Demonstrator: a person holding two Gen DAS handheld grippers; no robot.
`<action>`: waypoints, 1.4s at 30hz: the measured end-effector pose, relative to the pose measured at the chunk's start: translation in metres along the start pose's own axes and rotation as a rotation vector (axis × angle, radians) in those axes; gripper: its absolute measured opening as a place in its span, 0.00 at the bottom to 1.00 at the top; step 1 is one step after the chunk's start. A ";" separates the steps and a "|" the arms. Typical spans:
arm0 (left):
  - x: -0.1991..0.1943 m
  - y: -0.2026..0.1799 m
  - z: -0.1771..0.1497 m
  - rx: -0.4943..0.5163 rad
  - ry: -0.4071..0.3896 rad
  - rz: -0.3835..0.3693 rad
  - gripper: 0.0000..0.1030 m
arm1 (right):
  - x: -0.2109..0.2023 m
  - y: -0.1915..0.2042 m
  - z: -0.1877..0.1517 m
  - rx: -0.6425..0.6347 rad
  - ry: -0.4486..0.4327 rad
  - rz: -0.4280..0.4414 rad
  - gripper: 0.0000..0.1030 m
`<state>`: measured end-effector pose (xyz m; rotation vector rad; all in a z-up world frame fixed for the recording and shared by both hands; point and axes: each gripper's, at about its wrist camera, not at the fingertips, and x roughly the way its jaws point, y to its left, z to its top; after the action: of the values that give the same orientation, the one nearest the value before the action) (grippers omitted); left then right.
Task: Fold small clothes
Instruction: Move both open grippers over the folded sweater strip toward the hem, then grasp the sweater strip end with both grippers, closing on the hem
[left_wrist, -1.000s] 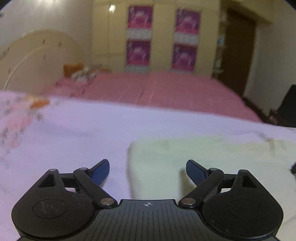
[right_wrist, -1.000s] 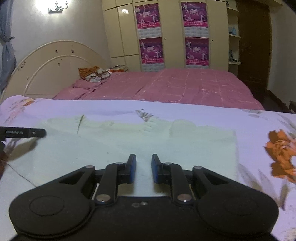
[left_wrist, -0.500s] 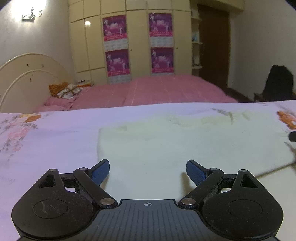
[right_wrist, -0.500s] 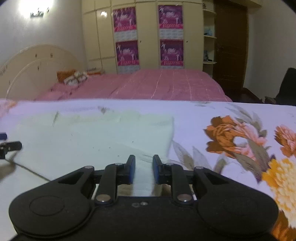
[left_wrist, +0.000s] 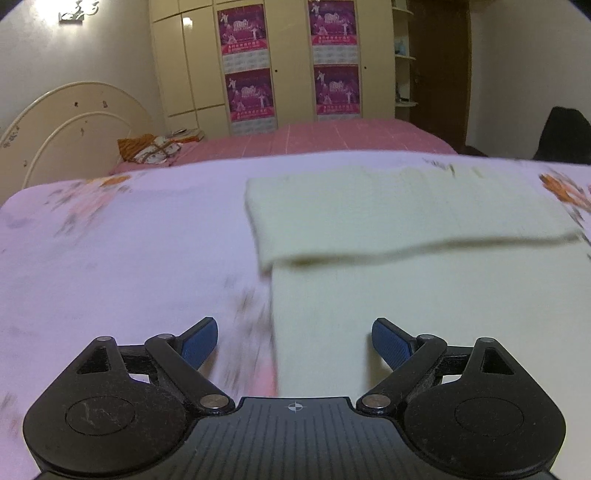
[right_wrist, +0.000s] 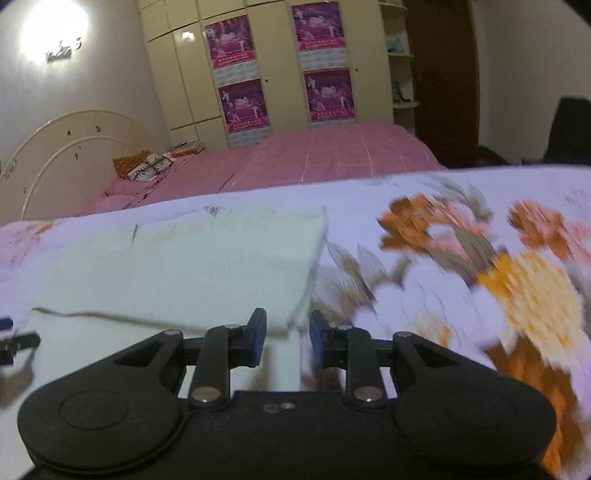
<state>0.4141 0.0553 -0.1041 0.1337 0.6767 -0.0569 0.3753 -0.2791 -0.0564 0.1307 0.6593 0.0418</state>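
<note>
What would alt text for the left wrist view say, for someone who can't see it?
A pale cream cloth, its far part folded over toward the camera, lies on a lilac floral bedsheet. In the foreground the left hand-held gripper is open, its blue-tipped fingers wide apart over the cloth's left edge, holding nothing. Behind are a pink bed and a cream wardrobe.

A home bedroom: pink bed (left_wrist: 351, 138), curved headboard (left_wrist: 70, 122), postered wardrobe (left_wrist: 288, 62).

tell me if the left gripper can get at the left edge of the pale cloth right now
Probably yes. The left gripper has its jaws wide open, and the pale cloth has its left edge lying between them with nothing in the way.
</note>
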 end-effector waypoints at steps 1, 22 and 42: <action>-0.012 0.001 -0.009 -0.004 0.009 0.002 0.87 | -0.009 -0.004 -0.005 0.018 0.010 0.007 0.28; -0.172 0.057 -0.163 -0.430 0.199 -0.410 0.47 | -0.184 -0.046 -0.171 0.418 0.239 0.253 0.42; -0.154 0.066 -0.204 -0.712 0.209 -0.513 0.05 | -0.180 -0.036 -0.206 0.589 0.266 0.392 0.05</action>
<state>0.1747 0.1513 -0.1579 -0.7300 0.8902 -0.2924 0.1063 -0.3067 -0.1128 0.8330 0.8900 0.2457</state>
